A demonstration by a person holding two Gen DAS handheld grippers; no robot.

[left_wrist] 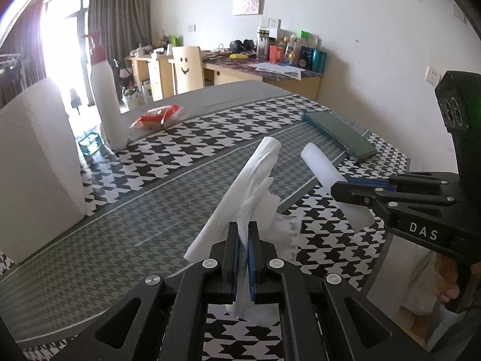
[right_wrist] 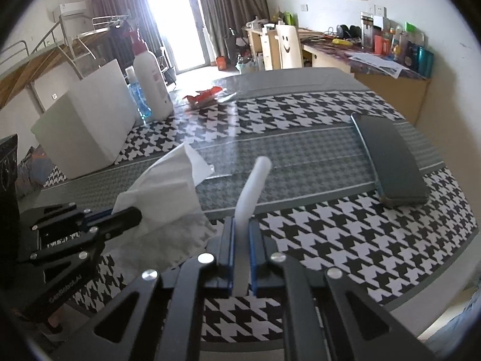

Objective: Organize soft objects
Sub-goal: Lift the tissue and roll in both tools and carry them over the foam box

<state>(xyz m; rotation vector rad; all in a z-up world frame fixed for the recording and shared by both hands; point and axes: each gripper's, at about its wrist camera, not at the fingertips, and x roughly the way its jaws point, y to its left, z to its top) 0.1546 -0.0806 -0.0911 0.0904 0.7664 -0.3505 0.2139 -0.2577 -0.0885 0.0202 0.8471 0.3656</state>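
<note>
My left gripper point(left_wrist: 243, 231) is shut on a crumpled white tissue point(left_wrist: 249, 180) and holds it above the houndstooth table mat point(left_wrist: 210, 126). The tissue also shows in the right wrist view point(right_wrist: 168, 192), pinched by the left gripper point(right_wrist: 135, 212). My right gripper point(right_wrist: 242, 228) is shut on a white foam strip point(right_wrist: 252, 186) that sticks up and forward. In the left wrist view the foam strip point(left_wrist: 321, 168) pokes out of the right gripper point(left_wrist: 336, 188), just right of the tissue.
A large white box point(left_wrist: 33, 162) stands at the left, with a white pump bottle point(left_wrist: 106, 99) behind it. A red snack packet point(left_wrist: 156, 115) lies at the back. A dark green flat case point(left_wrist: 339, 134) lies at the right. A cluttered desk point(left_wrist: 240, 63) stands against the far wall.
</note>
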